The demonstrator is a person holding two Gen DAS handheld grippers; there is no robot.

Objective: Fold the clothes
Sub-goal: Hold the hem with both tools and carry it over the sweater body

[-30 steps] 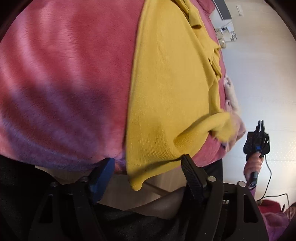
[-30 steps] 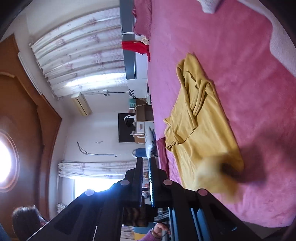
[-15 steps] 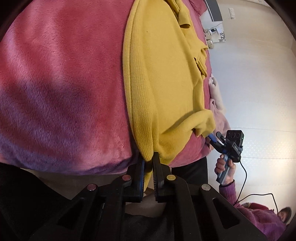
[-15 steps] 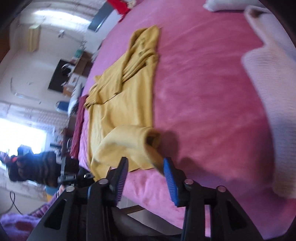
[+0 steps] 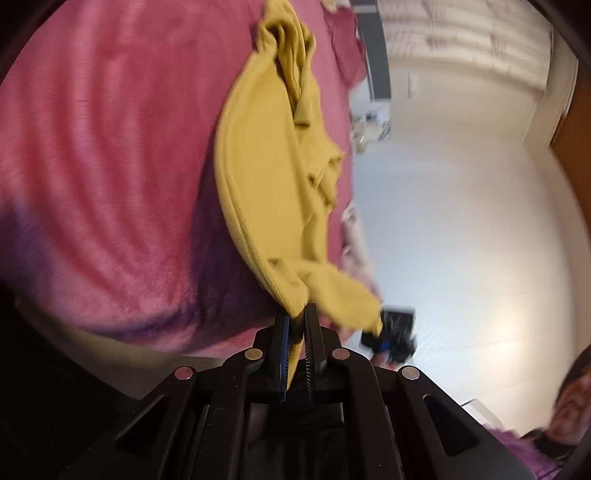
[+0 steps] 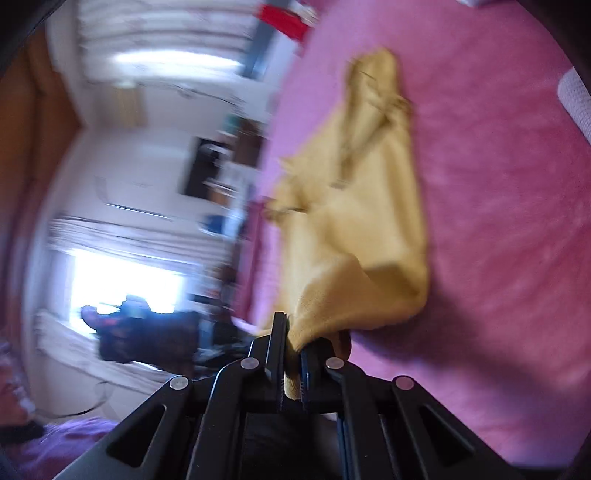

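Note:
A mustard-yellow knit sweater (image 5: 266,162) lies on a pink plush blanket (image 5: 110,166) that covers a bed. My left gripper (image 5: 296,314) is shut on the sweater's ribbed hem at the near edge of the bed. In the left wrist view the other hem corner (image 5: 351,299) stretches right to my right gripper (image 5: 391,332), which is blurred. In the right wrist view my right gripper (image 6: 293,339) is shut on a corner of the sweater (image 6: 362,229), and the cloth rises off the blanket (image 6: 498,221) toward the jaws. Bunched sleeves (image 6: 376,96) lie at the far end.
A white knit item (image 6: 576,99) lies at the right edge of the bed. Beyond the bed's left side are a window (image 6: 122,280), curtains, dark furniture (image 6: 207,170) and a red cloth (image 6: 284,18). A person's purple sleeve (image 5: 532,443) shows at lower right.
The left gripper went from open to shut on the hem a second ago. The right gripper, open half a second ago, is now shut on the other corner, and the near edge has lifted.

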